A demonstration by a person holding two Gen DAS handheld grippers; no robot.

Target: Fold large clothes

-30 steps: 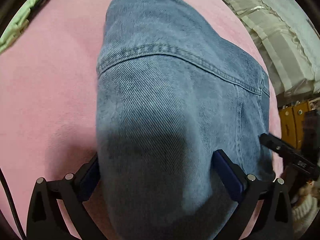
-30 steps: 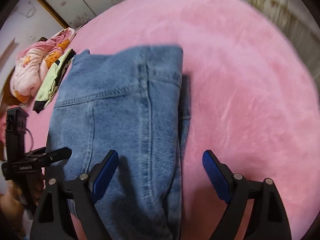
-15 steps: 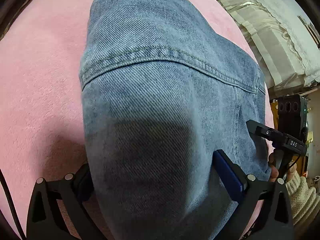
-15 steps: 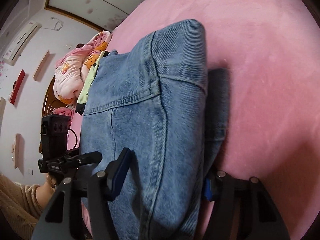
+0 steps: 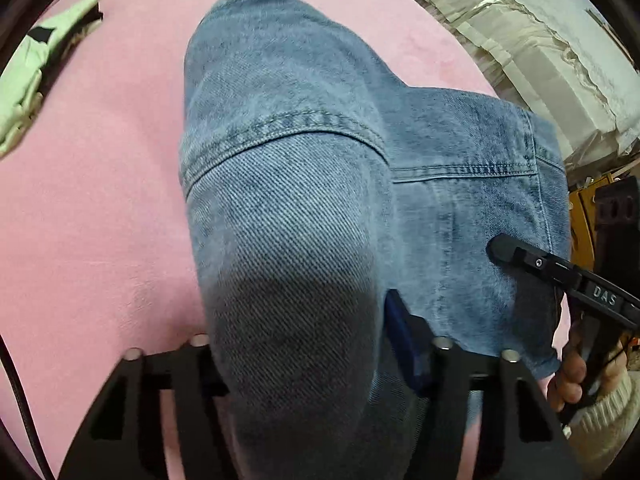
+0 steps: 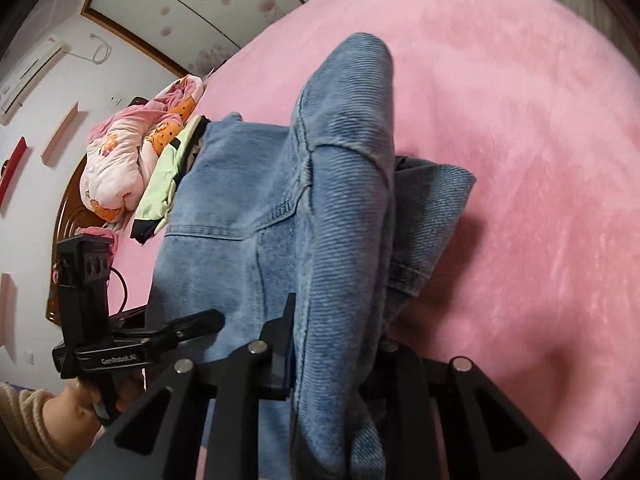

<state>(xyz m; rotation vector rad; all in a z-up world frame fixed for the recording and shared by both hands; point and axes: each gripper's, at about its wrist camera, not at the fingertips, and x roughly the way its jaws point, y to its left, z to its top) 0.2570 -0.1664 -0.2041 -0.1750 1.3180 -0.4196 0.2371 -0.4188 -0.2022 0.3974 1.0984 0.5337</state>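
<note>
both grippers clamped on denim: left gripper (image 5: 304,364) pinched a raised fold of the jeans (image 5: 472,208), right gripper (image 6: 332,356) pinched another, jeans bunched over the pink blanket (image 6: 540,160).

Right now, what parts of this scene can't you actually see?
- Left wrist view: the denim garment covers the left claw, so its left pad is hidden.
- Right wrist view: denim bunched in the right claw hides its right pad.
- Both views: the garment's near end runs off the bottom edge.
- Left wrist view: the green garment is cut off at the left edge.
</note>
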